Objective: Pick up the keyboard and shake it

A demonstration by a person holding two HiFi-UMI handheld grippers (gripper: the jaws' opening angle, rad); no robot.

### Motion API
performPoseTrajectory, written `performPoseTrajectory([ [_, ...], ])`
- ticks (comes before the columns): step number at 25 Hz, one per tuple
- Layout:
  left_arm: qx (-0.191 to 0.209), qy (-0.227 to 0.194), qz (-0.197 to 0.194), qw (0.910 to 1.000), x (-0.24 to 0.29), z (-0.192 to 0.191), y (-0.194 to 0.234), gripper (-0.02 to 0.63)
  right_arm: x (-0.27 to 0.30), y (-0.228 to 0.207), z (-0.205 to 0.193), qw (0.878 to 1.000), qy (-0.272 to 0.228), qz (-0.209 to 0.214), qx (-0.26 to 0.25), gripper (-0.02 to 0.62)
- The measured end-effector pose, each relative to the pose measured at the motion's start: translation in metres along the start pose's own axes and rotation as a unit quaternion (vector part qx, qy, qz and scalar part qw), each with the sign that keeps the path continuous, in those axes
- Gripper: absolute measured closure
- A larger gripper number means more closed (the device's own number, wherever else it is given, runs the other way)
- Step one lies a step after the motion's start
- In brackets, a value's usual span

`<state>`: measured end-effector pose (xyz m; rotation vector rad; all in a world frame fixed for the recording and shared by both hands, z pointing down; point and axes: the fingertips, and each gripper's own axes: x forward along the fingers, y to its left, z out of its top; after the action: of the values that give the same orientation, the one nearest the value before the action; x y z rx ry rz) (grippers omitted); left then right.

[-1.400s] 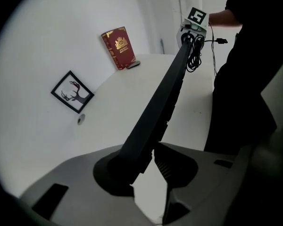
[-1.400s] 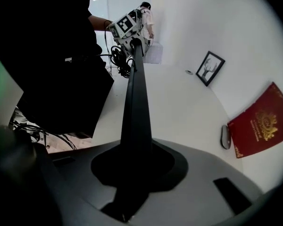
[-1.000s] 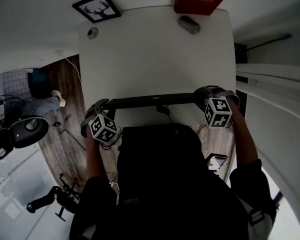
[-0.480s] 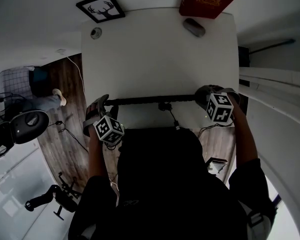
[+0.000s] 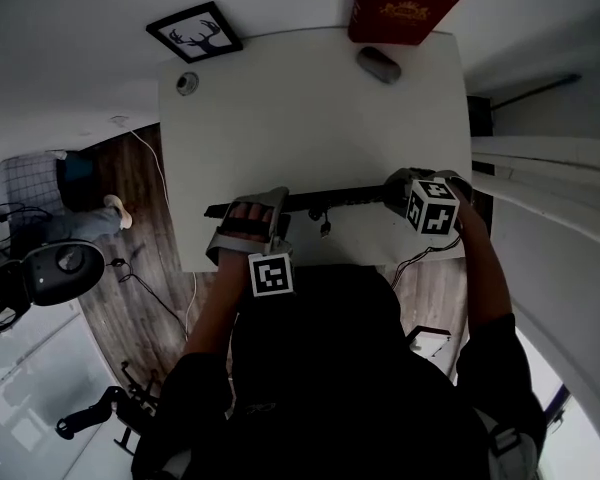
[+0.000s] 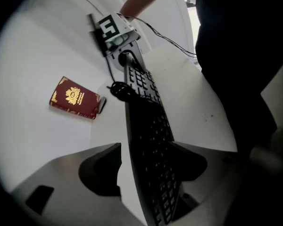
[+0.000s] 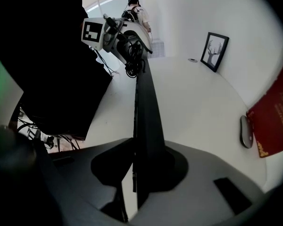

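— Black keyboard [image 5: 330, 200], where does it sit?
— Turned on its long edge over the near part of the white tabletop [image 5: 300, 118].
— Who has it?
— Right gripper [image 7: 148, 147]: fingers clamped on its right end. Left gripper [image 6: 145, 149]: fingers have just been opening, now wide, the keyboard between them unpinched.
— Beyond?
— Mouse [image 5: 378, 64] beside a red book [image 5: 400, 6] at the far edge; framed deer picture [image 5: 194, 30] by the far left corner.
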<state>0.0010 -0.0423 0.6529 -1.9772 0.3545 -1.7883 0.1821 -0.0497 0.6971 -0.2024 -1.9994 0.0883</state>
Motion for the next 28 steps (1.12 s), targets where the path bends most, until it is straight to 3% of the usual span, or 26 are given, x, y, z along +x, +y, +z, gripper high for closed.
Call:
performPoseTrajectory([
  [3, 0.014, -0.005, -0.023, 0.9996, 0.012, 0.016, -0.006, 0.315, 0.0, -0.002, 0.0, 1.0, -0.001, 0.007, 0.005, 0.509],
  [7, 0.009, -0.005, -0.021, 0.9997, 0.025, 0.017, 0.005, 0.348, -0.001, -0.007, -0.002, 0.999, -0.007, 0.013, 0.032, 0.499],
  [10, 0.001, -0.009, -0.039, 0.9992, 0.032, 0.015, 0.013, 0.348, -0.001, -0.021, -0.004, 0.999, 0.0, -0.023, 0.045, 0.428],
  [13, 0.001, -0.019, -0.066, 0.9976, 0.043, 0.012, 0.019, 0.348, -0.001, -0.034, -0.004, 0.996, 0.043, -0.077, 0.014, 0.325],
  [16, 0.002, -0.032, -0.094, 0.9951, 0.046, 0.011, 0.021, 0.348, 0.004, -0.036, 0.001, 0.99, 0.097, -0.093, -0.036, 0.314],
  [18, 0.003, -0.041, -0.103, 0.9939, 0.045, 0.011, 0.02, 0.35, 0.0, -0.038, 0.02, 0.988, 0.094, -0.105, -0.057, 0.313],
  [22, 0.001, -0.048, -0.117, 0.992, 0.049, 0.011, 0.025, 0.35, -0.006, -0.045, 0.077, 0.992, 0.025, -0.11, -0.051, 0.314],
  [25, 0.006, -0.05, -0.13, 0.9902, 0.051, 0.013, 0.024, 0.35, 0.017, -0.046, 0.084, 0.992, 0.049, -0.098, -0.063, 0.33],
  [28, -0.001, -0.052, -0.15, 0.9874, 0.055, 0.015, 0.025, 0.348, 0.027, -0.049, 0.079, 0.996, 0.066, -0.061, -0.03, 0.364],
])
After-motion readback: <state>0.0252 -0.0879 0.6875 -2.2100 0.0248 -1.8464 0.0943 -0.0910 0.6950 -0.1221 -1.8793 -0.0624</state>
